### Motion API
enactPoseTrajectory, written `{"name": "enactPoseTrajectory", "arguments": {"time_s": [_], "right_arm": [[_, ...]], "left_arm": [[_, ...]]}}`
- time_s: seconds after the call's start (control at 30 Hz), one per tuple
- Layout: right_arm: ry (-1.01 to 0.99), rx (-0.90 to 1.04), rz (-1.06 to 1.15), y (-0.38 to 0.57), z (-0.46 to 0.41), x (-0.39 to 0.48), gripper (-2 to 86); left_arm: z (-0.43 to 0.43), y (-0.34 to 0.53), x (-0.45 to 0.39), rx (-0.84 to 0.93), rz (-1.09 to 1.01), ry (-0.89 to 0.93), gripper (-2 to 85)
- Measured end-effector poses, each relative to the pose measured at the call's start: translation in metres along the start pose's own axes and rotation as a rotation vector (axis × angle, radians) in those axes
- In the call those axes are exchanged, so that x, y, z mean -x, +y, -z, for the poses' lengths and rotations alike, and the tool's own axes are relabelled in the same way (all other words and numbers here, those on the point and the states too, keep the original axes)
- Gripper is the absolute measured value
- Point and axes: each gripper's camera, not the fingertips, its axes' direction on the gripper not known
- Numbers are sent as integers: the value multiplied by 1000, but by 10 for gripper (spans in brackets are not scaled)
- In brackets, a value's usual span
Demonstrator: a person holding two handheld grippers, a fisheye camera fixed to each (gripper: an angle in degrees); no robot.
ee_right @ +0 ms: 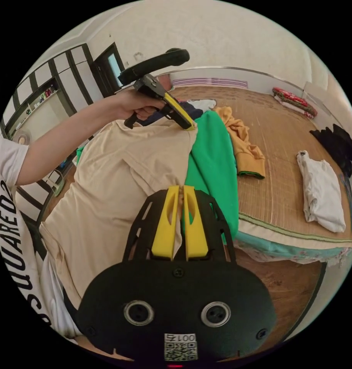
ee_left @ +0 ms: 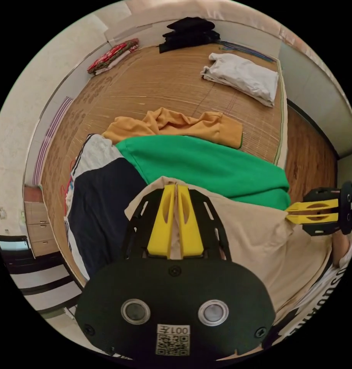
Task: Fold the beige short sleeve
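bed mat (ee_left: 152, 84); white garment (ee_left: 243, 77); orange garment (ee_left: 176, 125); black pile (ee_left: 189, 34)

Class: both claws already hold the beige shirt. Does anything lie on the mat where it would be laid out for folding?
Yes. The green garment, the orange one and a dark one lie on the mat just past the beige shirt.

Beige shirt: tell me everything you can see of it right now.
The beige shirt is plain, soft knit with short sleeves. It is held up unfolded, mildly creased, in front of the person. The left tool and right tool each pinch its upper edge. It overlaps the green garment on the woven mat.
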Motion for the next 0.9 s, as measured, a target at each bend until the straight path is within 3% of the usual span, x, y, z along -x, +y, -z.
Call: {"name": "enactPoseTrajectory", "arguments": {"time_s": [0.27,0.4,0.53,0.67,0.9], "right_arm": [[153,-170,-52,4,41,9,9],[187,-96,-44,-8,27,18,8],[228,21,-60,-8,11,25,7],[230,1,-83,-4,30,22,7],[231,-46,-35,-22,69,48,7]], "left_arm": [[16,3,39,-189,77,54,-9],[-11,5,44,-195,62,47,-6],[-51,15,42,-75,37,19,15],[-47,45,50,-104,72,25,48],[-1,146,68,-180,133,-184,49]]}}
